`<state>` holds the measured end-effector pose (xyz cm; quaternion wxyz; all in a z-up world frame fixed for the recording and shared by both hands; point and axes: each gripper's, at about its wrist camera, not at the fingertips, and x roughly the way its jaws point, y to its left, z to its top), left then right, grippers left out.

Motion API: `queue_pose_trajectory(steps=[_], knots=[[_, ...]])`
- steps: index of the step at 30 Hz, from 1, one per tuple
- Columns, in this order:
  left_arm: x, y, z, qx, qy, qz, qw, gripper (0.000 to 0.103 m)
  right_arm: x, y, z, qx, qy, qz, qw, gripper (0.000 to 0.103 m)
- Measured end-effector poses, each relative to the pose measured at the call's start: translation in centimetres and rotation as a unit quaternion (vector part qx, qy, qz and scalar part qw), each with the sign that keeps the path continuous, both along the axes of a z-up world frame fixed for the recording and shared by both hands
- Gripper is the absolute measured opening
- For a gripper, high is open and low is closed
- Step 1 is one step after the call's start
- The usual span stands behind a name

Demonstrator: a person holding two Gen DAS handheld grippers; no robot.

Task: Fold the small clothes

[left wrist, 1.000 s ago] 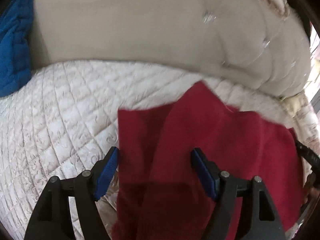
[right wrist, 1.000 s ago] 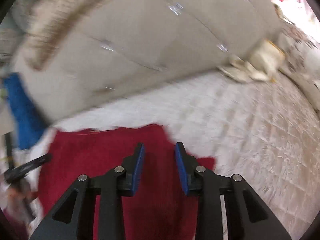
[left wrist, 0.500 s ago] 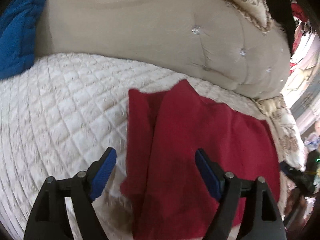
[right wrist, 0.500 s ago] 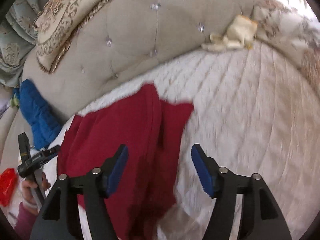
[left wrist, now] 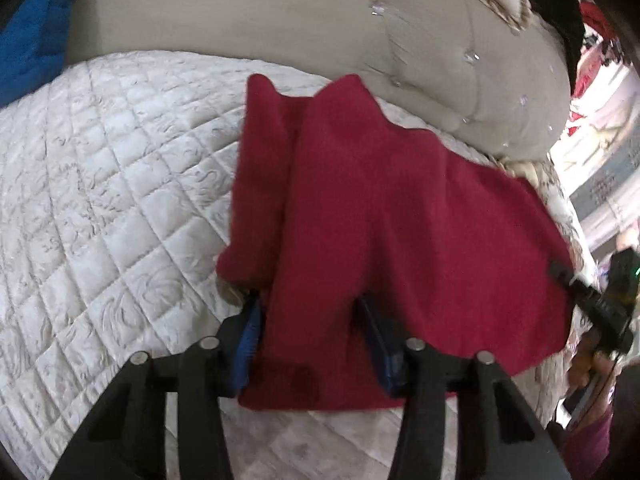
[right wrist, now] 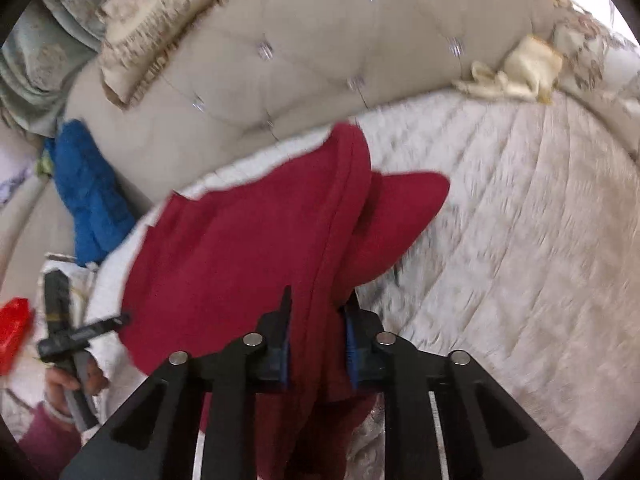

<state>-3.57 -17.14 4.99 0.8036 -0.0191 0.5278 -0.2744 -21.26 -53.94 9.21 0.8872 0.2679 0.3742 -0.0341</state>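
Note:
A dark red garment lies folded lengthwise on the quilted cream bedspread, one narrower layer showing along its left side. My left gripper straddles its near edge. Its jaws are closing, with a bunched fold of the red fabric filling the gap between the blue pads. In the right wrist view the same garment runs away from my right gripper, which is shut on a thick fold at the near end. Part of the cloth hangs below the jaws.
A beige tufted headboard curves behind the bed, with a fringed cushion on top. A blue padded item lies at the left, a crumpled cream cloth at the far right. A hand in a purple sleeve shows at lower left.
Both grippers stood open over the garment half a second ago. Both have since come down onto its near edge and closed around folds of the red fabric.

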Motion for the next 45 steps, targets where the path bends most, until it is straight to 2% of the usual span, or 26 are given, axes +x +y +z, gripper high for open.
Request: queue_pose_trajectory(steps=[4, 6, 7, 9, 13, 15, 17, 19, 21, 23, 26, 29, 30, 32, 33, 35, 38, 40, 43, 45], knots=[[-1.3, 0.0, 0.8, -0.007, 0.0, 0.016, 0.9998, 0.05, -0.3, -1.8, 2.5, -0.032, -0.003, -0.014, 0.999, 0.0], [-1.5, 0.1, 0.6, 0.008, -0.002, 0.039, 0.9992, 0.054, 0.3, -2.6, 1.3, -0.031, 0.023, -0.021, 0.999, 0.0], [-1.7, 0.1, 0.5, 0.014, -0.004, 0.048, 0.9988, 0.061, 0.7, -2.9, 0.4, -0.03, 0.043, -0.022, 0.998, 0.002], [-2.0, 0.0, 0.5, 0.016, -0.01, 0.066, 0.9976, 0.065, 1.8, -2.7, -0.9, -0.055, 0.099, -0.028, 0.993, 0.011], [-1.9, 0.3, 0.6, 0.017, -0.042, 0.098, 0.9941, 0.072, 1.0, -0.5, 2.7, -0.113, 0.046, -0.068, 0.99, 0.012], [-1.8, 0.6, 0.4, 0.013, -0.049, 0.1, 0.9937, 0.073, 2.5, 2.3, 5.1, -0.104, 0.014, -0.027, 0.994, 0.012], [-1.9, 0.9, 0.1, 0.014, -0.055, 0.094, 0.994, 0.073, 5.7, 5.8, 6.3, -0.072, 0.002, 0.049, 0.996, 0.013], [-2.0, 1.1, 0.0, 0.008, -0.063, 0.089, 0.994, 0.075, 9.0, 8.8, 6.6, -0.046, -0.002, 0.092, 0.995, 0.017], [-2.0, 1.3, -0.2, 0.008, -0.072, 0.084, 0.9938, 0.078, 13.7, 12.5, 6.1, -0.02, 0.006, 0.132, 0.991, 0.022], [-2.0, 1.6, -0.5, 0.007, -0.078, 0.081, 0.9937, 0.082, 17.0, 15.1, 5.2, -0.016, 0.019, 0.148, 0.989, 0.022], [-1.8, 1.9, -1.0, 0.0, -0.067, 0.073, 0.9951, 0.083, 21.7, 18.8, 2.9, -0.013, 0.059, 0.164, 0.985, 0.022], [-1.4, 2.0, -1.0, -0.011, -0.061, 0.071, 0.9956, 0.084, 25.6, 21.2, 0.2, -0.031, 0.111, 0.173, 0.978, 0.022], [-1.3, 1.9, -1.0, -0.012, -0.061, 0.069, 0.9957, 0.084, 26.1, 21.5, -0.6, -0.036, 0.128, 0.171, 0.976, 0.02], [-1.2, 2.0, -1.0, -0.016, -0.061, 0.068, 0.9957, 0.084, 26.6, 21.9, -1.8, -0.059, 0.147, 0.167, 0.973, 0.0], [-1.1, 2.0, -0.9, -0.019, -0.059, 0.069, 0.9957, 0.084, 26.5, 21.9, -1.5, -0.073, 0.14, 0.161, 0.974, 0.0], [-1.0, 2.3, -0.5, -0.028, -0.06, 0.075, 0.995, 0.084, 25.7, 21.7, 0.0, -0.065, 0.102, 0.16, 0.98, 0.0], [-0.6, 2.9, -0.3, -0.034, -0.062, 0.084, 0.9939, 0.084, 25.2, 22.4, 1.7, -0.077, 0.062, 0.174, 0.98, 0.0], [-0.4, 2.9, -0.6, -0.03, -0.057, 0.087, 0.9942, 0.084, 25.8, 23.0, 1.0, -0.073, 0.071, 0.18, 0.978, 0.0], [-0.1, 2.8, -0.9, -0.027, -0.053, 0.089, 0.9943, 0.085, 27.0, 24.0, -1.9, -0.078, 0.103, 0.201, 0.971, 0.0], [0.0, 2.6, -0.9, -0.028, -0.053, 0.089, 0.9943, 0.087, 26.5, 24.0, -2.2, -0.074, 0.093, 0.203, 0.972, 0.0]])
